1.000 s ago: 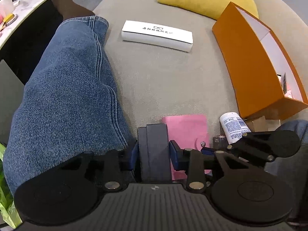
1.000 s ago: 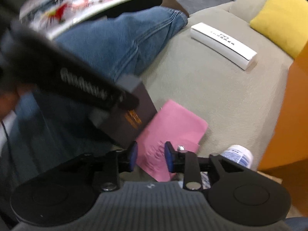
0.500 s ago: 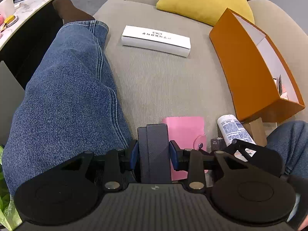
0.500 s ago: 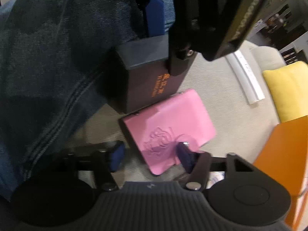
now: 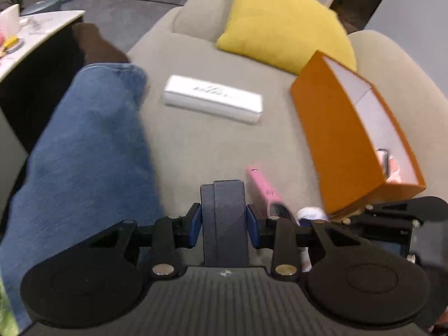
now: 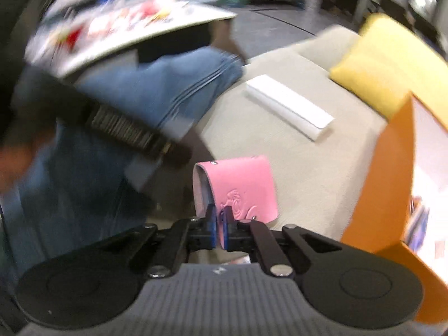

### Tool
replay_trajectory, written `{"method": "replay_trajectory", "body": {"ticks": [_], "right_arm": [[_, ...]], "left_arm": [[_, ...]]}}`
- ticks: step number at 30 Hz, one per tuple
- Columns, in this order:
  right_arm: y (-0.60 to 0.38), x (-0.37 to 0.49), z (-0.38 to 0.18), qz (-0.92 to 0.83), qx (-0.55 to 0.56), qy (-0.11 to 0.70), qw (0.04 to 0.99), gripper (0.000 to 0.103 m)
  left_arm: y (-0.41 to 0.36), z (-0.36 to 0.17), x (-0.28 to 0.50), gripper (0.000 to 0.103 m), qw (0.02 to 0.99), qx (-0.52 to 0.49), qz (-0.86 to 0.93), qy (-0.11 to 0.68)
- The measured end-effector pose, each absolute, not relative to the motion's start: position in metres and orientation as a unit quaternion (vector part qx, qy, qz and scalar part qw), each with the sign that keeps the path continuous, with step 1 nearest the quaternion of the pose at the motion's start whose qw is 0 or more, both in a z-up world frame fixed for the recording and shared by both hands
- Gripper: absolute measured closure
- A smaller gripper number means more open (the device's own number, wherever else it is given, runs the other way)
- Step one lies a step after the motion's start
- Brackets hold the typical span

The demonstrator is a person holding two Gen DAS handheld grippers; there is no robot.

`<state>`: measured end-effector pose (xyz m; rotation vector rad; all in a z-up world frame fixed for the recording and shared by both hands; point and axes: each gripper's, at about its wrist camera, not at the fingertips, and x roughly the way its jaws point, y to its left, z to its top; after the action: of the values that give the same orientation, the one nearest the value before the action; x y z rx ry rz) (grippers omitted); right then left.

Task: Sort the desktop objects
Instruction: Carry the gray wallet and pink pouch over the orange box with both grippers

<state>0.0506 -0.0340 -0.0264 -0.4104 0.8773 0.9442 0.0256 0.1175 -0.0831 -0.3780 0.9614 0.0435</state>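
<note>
My left gripper (image 5: 224, 221) is shut on a dark textured box (image 5: 224, 210) and holds it above the beige sofa seat (image 5: 212, 142). My right gripper (image 6: 219, 224) is shut on a pink card holder (image 6: 243, 187) and holds it lifted off the seat; the holder also shows edge-on in the left wrist view (image 5: 263, 187). An orange box (image 5: 344, 145) with a white inside lies open at the right and also shows in the right wrist view (image 6: 392, 179). A white bottle (image 5: 310, 214) peeks out below it.
A long white case (image 5: 212, 98) lies on the seat ahead, also in the right wrist view (image 6: 291, 109). A yellow cushion (image 5: 282, 19) leans at the back. A leg in blue jeans (image 5: 84, 151) fills the left. A cluttered white table (image 6: 126, 30) stands beyond.
My right gripper has closed on the pink card holder and lifted it off the seat. My left gripper has risen with the dark box still in it.
</note>
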Motion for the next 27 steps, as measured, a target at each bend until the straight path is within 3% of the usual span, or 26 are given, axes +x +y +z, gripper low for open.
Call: {"method": "replay_trajectory", "body": {"ticks": [6, 14, 19, 24, 27], "right_arm": [[-0.053, 0.097, -0.019, 0.405, -0.097, 0.433, 0.799, 0.101], [-0.062, 0.108, -0.018, 0.379, -0.023, 0.453, 0.807, 0.091], [-0.068, 0.128, -0.027, 0.360, 0.051, 0.486, 0.795, 0.069], [-0.067, 0.134, -0.028, 0.356, 0.099, 0.503, 0.781, 0.058], [-0.059, 0.133, -0.028, 0.347, 0.077, 0.504, 0.787, 0.059]], "left_arm": [[0.102, -0.087, 0.056, 0.065, 0.879, -0.189, -0.001, 0.438], [0.096, -0.099, 0.079, 0.065, 0.880, -0.187, -0.007, 0.437], [0.098, -0.112, 0.083, 0.065, 0.872, -0.196, -0.005, 0.449], [0.096, -0.112, 0.083, 0.065, 0.876, -0.189, -0.010, 0.443], [0.096, -0.113, 0.083, 0.065, 0.876, -0.188, -0.012, 0.445]]}}
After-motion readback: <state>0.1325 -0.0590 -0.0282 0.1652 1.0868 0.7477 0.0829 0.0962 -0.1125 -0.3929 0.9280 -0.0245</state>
